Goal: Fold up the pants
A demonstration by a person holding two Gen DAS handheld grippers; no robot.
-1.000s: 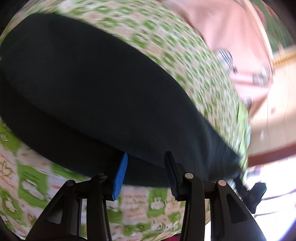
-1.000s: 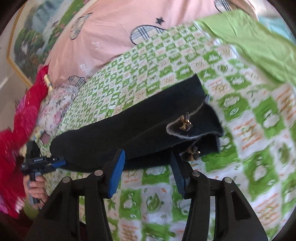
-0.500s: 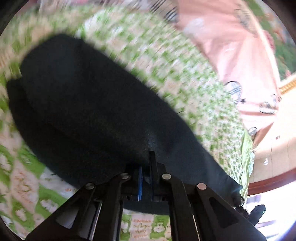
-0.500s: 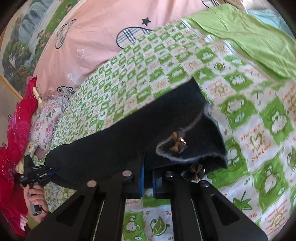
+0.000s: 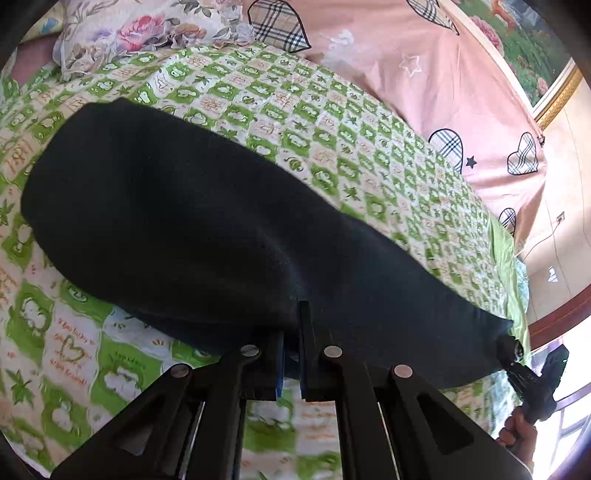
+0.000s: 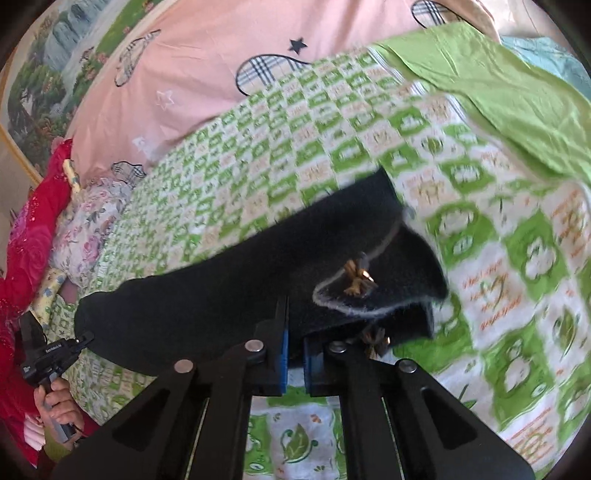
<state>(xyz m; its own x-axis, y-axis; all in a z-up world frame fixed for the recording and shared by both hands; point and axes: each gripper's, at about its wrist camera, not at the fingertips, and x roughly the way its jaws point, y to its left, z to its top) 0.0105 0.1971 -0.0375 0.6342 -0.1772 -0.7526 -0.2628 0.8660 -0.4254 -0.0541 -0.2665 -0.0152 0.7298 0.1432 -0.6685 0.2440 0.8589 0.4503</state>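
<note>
Black pants (image 5: 207,229) lie lengthwise on a green-and-white checked bed sheet (image 5: 332,122). My left gripper (image 5: 293,332) is shut on their near edge, the cloth pinched between the blue pads. In the right wrist view the same pants (image 6: 236,280) end in cuffs with grey trim and small gold bows (image 6: 356,277). My right gripper (image 6: 293,325) is shut on the near edge beside those cuffs, with the fabric bunched up between the jaws. Each view shows the other gripper at the far end of the pants, held by a hand.
A pink quilt (image 6: 207,74) with plaid hearts lies behind the pants. A floral pillow (image 5: 147,33) sits at one end, with red cloth (image 6: 29,236) near it. Plain green fabric (image 6: 498,85) covers the other end. A framed picture (image 5: 524,40) hangs on the wall.
Both grippers went from open around the near edge of the pants to shut on it. The left view has tilted up, and the edge is lifted slightly.
</note>
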